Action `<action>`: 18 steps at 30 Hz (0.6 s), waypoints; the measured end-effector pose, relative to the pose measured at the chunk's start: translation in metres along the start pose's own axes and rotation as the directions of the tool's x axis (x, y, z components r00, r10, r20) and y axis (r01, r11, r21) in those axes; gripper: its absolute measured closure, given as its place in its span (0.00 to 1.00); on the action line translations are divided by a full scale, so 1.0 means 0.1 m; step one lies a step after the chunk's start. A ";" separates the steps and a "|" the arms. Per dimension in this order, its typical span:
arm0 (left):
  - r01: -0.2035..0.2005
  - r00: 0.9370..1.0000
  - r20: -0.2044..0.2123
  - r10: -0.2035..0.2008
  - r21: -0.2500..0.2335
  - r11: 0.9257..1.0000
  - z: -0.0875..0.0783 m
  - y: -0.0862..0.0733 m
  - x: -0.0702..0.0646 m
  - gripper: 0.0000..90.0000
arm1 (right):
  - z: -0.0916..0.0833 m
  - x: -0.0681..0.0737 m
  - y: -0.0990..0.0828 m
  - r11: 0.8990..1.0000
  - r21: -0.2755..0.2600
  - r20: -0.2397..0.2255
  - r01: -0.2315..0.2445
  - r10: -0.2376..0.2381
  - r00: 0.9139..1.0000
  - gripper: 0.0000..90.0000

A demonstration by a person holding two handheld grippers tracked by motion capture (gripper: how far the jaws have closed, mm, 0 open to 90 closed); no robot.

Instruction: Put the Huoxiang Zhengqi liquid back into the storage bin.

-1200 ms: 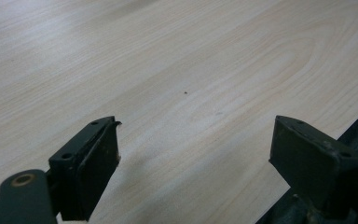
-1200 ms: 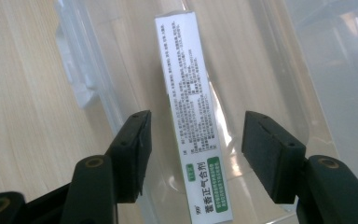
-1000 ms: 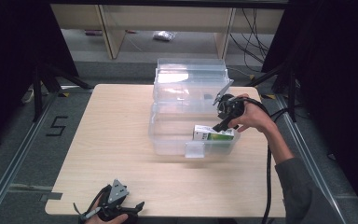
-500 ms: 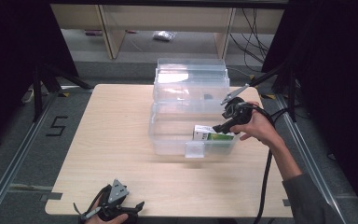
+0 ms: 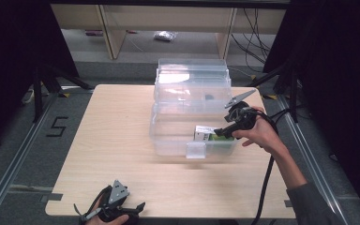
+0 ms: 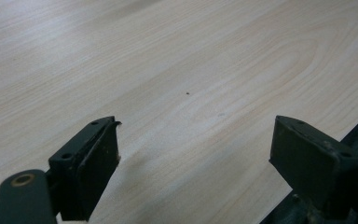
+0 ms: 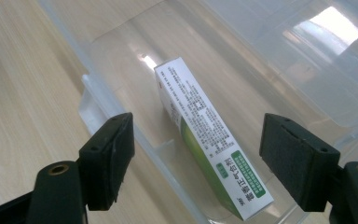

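Note:
A white and green carton (image 5: 206, 133) (image 7: 209, 140) lies inside a clear plastic bin (image 5: 168, 140) near its front right corner. My right gripper (image 5: 221, 132) (image 7: 198, 158) hovers just above the carton, open, with the box lying free between and below its jaws. The bin's clear lid (image 5: 192, 82) stands up behind it. My left gripper (image 5: 138, 206) (image 6: 193, 149) rests at the table's front edge, open over bare wood, nothing between its jaws.
The light wooden table (image 5: 117, 126) has broad free room left of the bin. A white latch tab (image 5: 195, 150) sticks out of the bin's front wall. Shelving (image 5: 168, 18) stands beyond the table. A black cable (image 5: 265, 183) trails from the right gripper.
The right gripper has drawn back to the right and up a little from the carton, which stays lying in the bin. The left gripper has not moved.

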State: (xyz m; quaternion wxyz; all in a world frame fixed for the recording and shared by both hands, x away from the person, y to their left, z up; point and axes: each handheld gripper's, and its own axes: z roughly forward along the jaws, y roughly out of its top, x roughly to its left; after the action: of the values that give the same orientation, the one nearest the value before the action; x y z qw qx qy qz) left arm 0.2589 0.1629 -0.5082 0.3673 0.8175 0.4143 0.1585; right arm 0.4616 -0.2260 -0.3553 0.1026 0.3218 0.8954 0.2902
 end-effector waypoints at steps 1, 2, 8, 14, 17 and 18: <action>-0.003 1.000 0.004 0.003 0.006 1.000 -0.02 0.00 0.00 0.16 | 0.00 -0.01 0.00 1.000 -0.004 0.007 0.014 -0.014 1.000 0.30; -0.003 1.000 0.004 0.003 0.006 1.000 -0.02 0.00 0.00 0.16 | 0.00 -0.01 0.00 1.000 -0.004 0.007 0.014 -0.014 1.000 0.30; 0.009 1.000 0.008 -0.009 -0.005 1.000 -0.02 0.00 0.00 0.16 | -0.03 0.03 -0.04 1.000 -0.016 0.018 -0.005 0.005 1.000 0.29; 0.016 1.000 0.013 -0.016 -0.016 1.000 -0.02 0.01 -0.01 0.16 | -0.04 0.08 -0.08 0.997 -0.078 0.025 0.016 -0.014 1.000 0.29; 0.000 1.000 -0.004 0.000 -0.008 1.000 -0.02 0.01 0.01 0.16 | -0.05 0.13 -0.12 0.995 -0.099 0.043 0.034 -0.030 0.999 0.28; 0.000 1.000 0.000 0.000 -0.007 1.000 -0.02 0.01 0.01 0.16 | -0.06 0.15 -0.14 0.995 -0.093 0.034 0.027 -0.024 0.999 0.28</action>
State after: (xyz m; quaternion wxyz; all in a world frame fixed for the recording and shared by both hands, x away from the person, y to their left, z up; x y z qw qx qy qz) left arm 0.2584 0.1646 -0.5061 0.3703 0.8161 0.4138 0.1601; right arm 0.4411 -0.2281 -0.3581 0.1360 0.3099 0.8830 0.3251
